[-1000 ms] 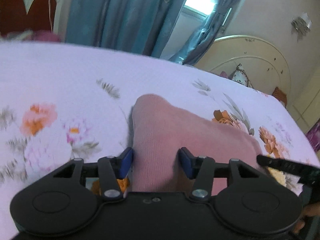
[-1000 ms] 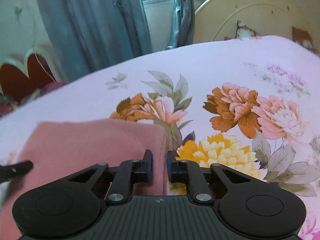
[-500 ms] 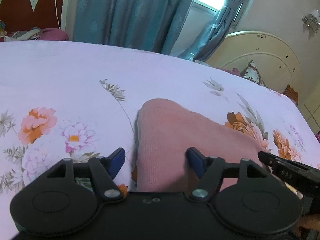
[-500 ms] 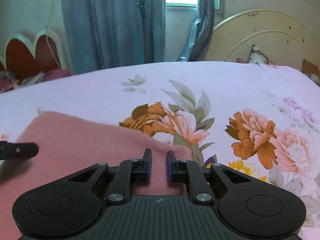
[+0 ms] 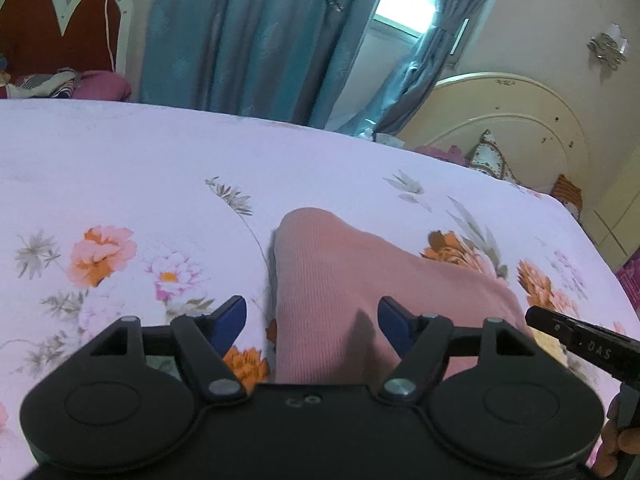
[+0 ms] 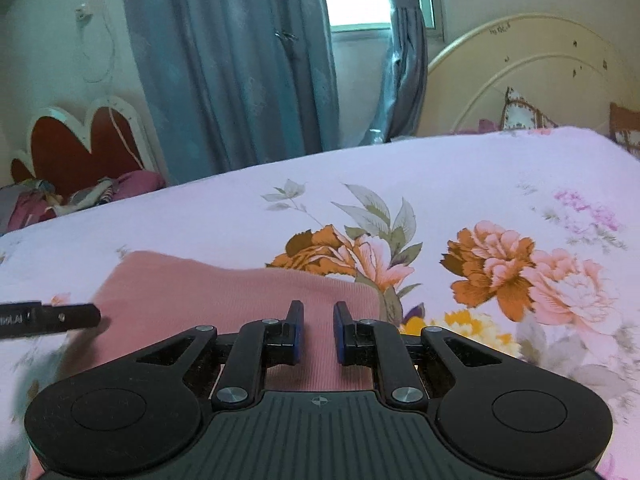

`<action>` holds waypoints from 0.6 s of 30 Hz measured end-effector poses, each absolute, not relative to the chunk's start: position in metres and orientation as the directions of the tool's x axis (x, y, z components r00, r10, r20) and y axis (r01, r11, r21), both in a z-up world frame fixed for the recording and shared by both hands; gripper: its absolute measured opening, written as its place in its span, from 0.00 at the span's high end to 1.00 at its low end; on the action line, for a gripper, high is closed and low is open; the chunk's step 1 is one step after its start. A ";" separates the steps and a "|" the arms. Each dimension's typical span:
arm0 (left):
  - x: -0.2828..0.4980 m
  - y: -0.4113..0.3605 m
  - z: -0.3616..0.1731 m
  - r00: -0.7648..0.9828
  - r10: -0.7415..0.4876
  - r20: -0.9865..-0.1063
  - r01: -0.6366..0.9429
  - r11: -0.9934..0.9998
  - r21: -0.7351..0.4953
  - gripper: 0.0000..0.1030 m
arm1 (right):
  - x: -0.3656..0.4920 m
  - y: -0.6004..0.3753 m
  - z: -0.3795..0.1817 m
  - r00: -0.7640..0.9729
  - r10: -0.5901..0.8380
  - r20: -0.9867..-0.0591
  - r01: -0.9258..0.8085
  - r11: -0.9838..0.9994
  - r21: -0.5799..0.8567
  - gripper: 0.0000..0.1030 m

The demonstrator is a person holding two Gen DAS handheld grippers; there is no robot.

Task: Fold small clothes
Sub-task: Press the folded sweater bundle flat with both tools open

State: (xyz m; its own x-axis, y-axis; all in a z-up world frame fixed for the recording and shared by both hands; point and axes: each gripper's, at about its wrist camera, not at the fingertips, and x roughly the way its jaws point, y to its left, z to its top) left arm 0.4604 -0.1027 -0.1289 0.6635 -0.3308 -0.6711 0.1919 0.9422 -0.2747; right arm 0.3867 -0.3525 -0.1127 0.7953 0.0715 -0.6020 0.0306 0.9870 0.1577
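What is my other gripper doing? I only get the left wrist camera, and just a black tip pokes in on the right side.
Observer: The right gripper has its jaws nearly closed, with only a narrow gap between them.
Operator: Is it holding the pink cloth?
Observer: The pink cloth shows through that gap, but I can't tell whether the jaws pinch it.
Operator: What's next to the cloth over there?
Observer: A yellow flower printed on the bedsheet, right beside the cloth's corner.
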 end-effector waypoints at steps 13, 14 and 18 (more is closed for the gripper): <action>0.409 -0.112 -0.153 0.610 -0.337 -0.717 0.251 0.941 -0.228 0.26 | 0.339 -0.343 -0.149 0.728 -0.011 -0.685 0.021 1.000 0.005 0.87; 0.411 -0.111 -0.154 0.605 -0.339 -0.721 0.240 0.940 -0.241 0.25 | 0.340 -0.347 -0.150 0.728 -0.004 -0.686 0.041 0.998 0.037 0.87; 0.406 -0.107 -0.148 0.604 -0.330 -0.726 0.233 0.944 -0.234 0.27 | 0.334 -0.349 -0.138 0.736 0.004 -0.677 0.055 0.996 0.066 0.87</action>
